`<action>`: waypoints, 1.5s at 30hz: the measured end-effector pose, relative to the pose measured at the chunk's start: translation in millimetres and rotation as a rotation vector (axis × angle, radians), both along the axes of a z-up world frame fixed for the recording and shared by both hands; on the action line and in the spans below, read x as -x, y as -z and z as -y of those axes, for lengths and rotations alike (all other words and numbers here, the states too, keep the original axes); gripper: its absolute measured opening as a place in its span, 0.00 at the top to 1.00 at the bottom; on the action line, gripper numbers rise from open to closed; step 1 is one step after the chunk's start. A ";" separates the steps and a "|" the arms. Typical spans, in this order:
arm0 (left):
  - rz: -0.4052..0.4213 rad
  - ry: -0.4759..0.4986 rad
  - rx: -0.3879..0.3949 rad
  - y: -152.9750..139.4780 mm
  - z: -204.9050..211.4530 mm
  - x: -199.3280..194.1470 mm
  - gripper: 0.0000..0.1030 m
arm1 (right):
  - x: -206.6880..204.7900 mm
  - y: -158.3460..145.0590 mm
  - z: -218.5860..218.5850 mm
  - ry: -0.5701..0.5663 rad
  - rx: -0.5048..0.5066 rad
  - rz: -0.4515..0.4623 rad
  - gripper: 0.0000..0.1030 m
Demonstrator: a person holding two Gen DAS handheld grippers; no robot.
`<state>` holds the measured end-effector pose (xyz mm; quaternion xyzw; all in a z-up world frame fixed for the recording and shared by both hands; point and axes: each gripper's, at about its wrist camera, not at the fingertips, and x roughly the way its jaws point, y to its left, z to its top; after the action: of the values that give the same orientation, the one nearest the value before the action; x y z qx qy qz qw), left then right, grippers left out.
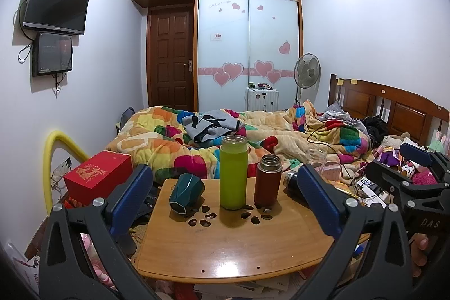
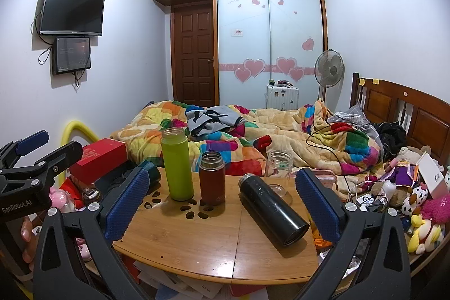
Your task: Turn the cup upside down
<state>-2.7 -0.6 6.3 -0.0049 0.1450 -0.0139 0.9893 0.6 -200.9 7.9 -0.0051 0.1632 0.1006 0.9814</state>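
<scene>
The dark green cup [image 1: 186, 196] lay tipped on the wooden table [image 1: 225, 252], ahead of the left gripper [image 1: 225, 198], nearer its left finger. Both the left and the right gripper [image 2: 222, 204] stood wide apart, holding nothing.

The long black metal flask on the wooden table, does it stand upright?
No, the long black metal flask lies on its side on the wooden table.

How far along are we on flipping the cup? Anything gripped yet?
Nothing looks done. The dark green cup lies tilted on its side at the wooden table's left edge, not upside down. Nothing is in hand: the left gripper and right gripper hover with jaws wide open, holding nothing. Left to do: grasp the cup, turn it mouth down and set it on the table.
</scene>
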 end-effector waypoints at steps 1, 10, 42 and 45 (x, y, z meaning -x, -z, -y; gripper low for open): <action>-0.001 0.000 -0.001 0.4 0.3 -0.8 0.00 | -0.3 0.0 -0.8 -0.001 0.000 -0.001 0.00; -0.021 0.019 -0.002 12.5 -0.8 -22.5 0.00 | -12.9 8.5 -0.5 -0.011 -0.005 -0.006 0.00; -0.309 0.106 0.092 119.0 10.3 -265.4 0.38 | -149.5 106.1 42.4 0.031 -0.058 -0.235 0.00; -0.320 0.116 0.076 113.1 9.0 -256.1 0.39 | -147.6 106.4 41.5 0.025 -0.052 -0.233 0.00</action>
<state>253.4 -9.6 -106.8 -0.0360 0.3003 -0.0754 0.9502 148.2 -242.4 -98.5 0.0342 0.2734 0.0924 0.9569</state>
